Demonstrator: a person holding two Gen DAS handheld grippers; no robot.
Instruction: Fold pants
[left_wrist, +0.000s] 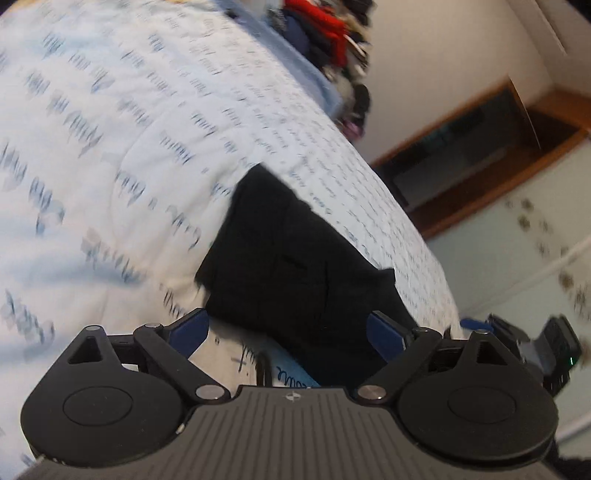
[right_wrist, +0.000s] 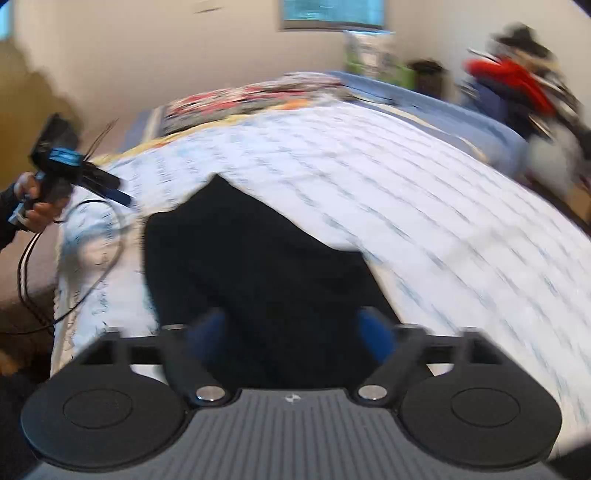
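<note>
Folded black pants (left_wrist: 295, 266) lie near the quilt's (left_wrist: 110, 147) edge, ahead of both spread, empty grippers, left gripper (left_wrist: 291, 328) and right gripper (right_wrist: 291, 332); only the right wrist view shows the hand (right_wrist: 40, 206).

cream walls (right_wrist: 184, 55), quilted bed (right_wrist: 406, 184)

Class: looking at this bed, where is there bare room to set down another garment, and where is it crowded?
Free: the printed quilt between the folded black pants and the blue sheet edge. Crowded: the clothes pile beyond, and the patterned fabric at the far end.
</note>
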